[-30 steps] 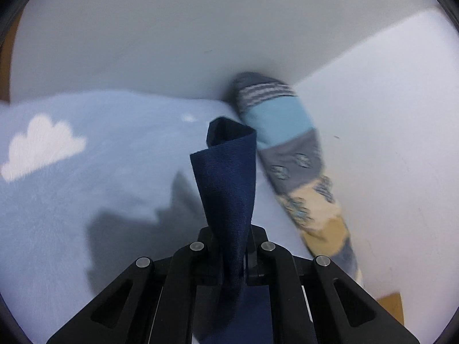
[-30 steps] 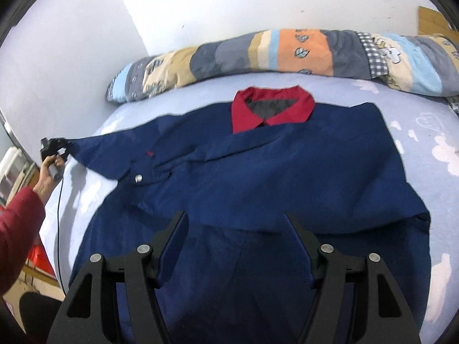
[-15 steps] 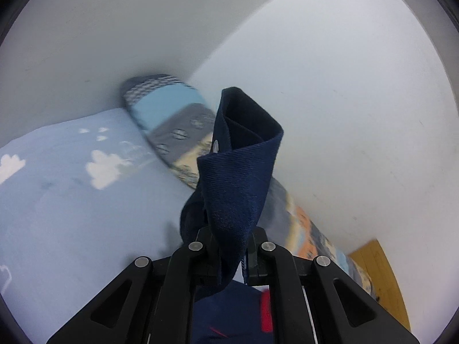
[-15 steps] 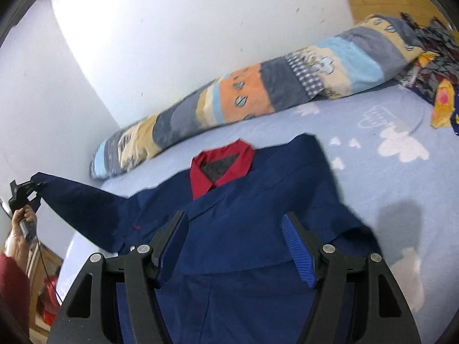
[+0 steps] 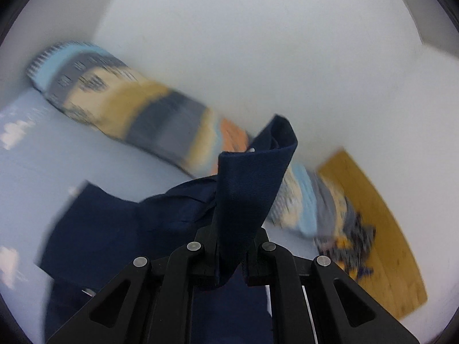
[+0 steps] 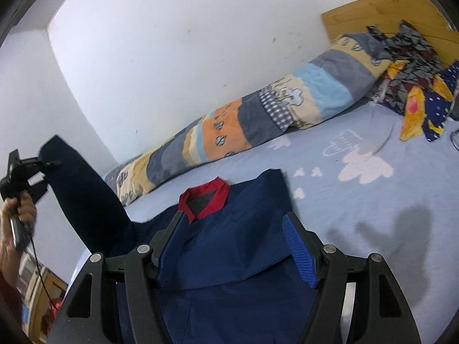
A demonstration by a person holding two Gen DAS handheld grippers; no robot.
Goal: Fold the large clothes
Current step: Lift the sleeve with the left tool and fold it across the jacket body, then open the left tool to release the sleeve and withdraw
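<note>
The left claw [image 5: 231, 246] is clamped tight on the cuff of a navy sleeve [image 5: 246, 189], the cloth standing up in a curled fold between its pads; in the right wrist view the same left claw [image 6: 46, 164] is seen at the far left, gripped by a person's hand [image 6: 21, 210], with the sleeve stretched taut from it down to the garment. A second ago that claw held the cuff low, out at the edge of the bed; it has since swung up and inward, and the left wrist view, blurred, now looks across the jacket's body toward the wall instead of at bare sheet. The right claw [image 6: 238, 246] hangs with its jaws apart and nothing between them, just above the chest of the navy jacket [image 6: 246, 295], whose red collar [image 6: 205, 202] lies flat and faces the striped bolster [image 6: 258, 114]. The jacket is spread face up on the light blue cloud-print sheet [image 6: 358, 200], its other sleeve already tucked across the front. A heap of patterned clothes [image 6: 413, 68] sits at the wooden headboard [image 6: 381, 11], well apart from the work. The lifted sleeve suggests the fold of the left sleeve over the body is under way: the cuff probably has to travel across the chest and be laid flat before release. The cloth is limp, so slack may bunch at the shoulder unless tension is kept.
</note>
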